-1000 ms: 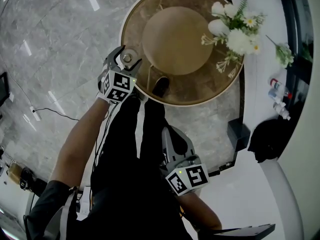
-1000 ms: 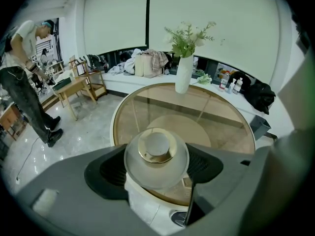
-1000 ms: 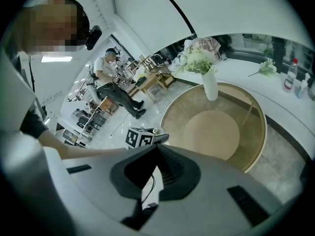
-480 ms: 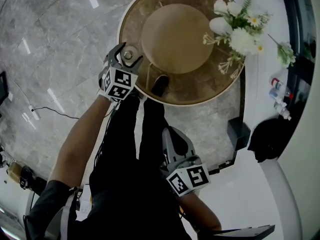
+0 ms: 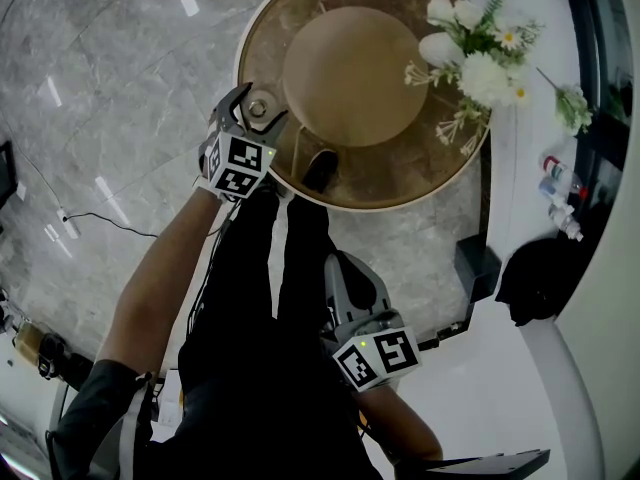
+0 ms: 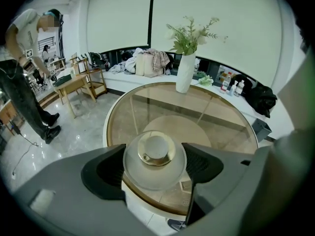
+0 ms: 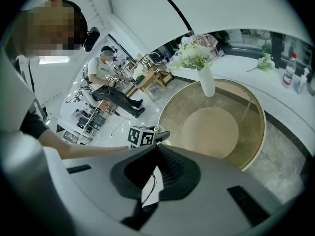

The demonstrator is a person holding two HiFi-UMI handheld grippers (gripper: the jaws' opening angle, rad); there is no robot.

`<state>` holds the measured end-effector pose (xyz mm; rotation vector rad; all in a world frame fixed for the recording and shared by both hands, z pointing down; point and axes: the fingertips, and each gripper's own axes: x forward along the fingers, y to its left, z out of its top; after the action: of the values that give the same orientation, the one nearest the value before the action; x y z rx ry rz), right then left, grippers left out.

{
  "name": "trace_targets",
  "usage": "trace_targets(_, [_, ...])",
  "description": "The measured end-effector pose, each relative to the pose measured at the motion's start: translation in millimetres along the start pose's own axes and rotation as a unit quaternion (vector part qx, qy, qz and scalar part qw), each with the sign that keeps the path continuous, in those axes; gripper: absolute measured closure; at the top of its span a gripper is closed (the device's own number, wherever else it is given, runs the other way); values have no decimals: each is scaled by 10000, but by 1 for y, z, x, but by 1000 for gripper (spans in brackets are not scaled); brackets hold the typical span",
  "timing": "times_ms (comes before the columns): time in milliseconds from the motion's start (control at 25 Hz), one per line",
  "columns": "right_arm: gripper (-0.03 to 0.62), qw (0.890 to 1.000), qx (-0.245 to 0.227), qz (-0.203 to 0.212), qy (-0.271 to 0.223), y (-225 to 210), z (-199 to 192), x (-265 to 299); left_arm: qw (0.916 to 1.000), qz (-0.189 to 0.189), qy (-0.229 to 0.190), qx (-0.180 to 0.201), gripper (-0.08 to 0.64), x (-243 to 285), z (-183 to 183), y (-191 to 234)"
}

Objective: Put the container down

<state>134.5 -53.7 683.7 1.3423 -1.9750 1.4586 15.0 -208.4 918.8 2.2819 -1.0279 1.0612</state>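
A round glass table (image 5: 400, 180) stands on a glossy grey marble floor (image 5: 100, 78). Behind it, a white ledge (image 6: 125, 82) runs under tall pale blinds (image 6: 118, 18).

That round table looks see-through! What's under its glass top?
Through the glass table top show a round tan base and the person's dark shoe. The flowers cover the part beneath them.

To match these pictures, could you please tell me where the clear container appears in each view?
Head view: container upper left, in the left gripper, over the table edge.
Left gripper view: lower centre, between the jaws.
Right gripper view: too small to tell.
Shared landmark: the white flower vase.
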Motion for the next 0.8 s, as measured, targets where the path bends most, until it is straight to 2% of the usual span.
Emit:
trace_targets(200, [586, 10000, -56, 32, -76, 4, 5, -4, 9999, 94, -76, -89, 221, -16, 5, 3])
trace_targets(360, [586, 9995, -211, 84, -214, 18, 17, -14, 9995, 281, -132, -92, 215, -53, 5, 3])
trace_targets(480, [586, 9986, -368, 130, -367, 34, 32, -27, 9990, 310, -278, -130, 213, -97, 11, -5])
trace_targets(600, [586, 9968, -561, 173, -539, 50, 48, -41, 9970, 283, -613, -370, 213, -152, 29, -12])
trace_targets(800, [586, 9909, -948, 287, -906, 83, 83, -57, 9891, -155, -1230, -791, 216, -252, 83, -26])
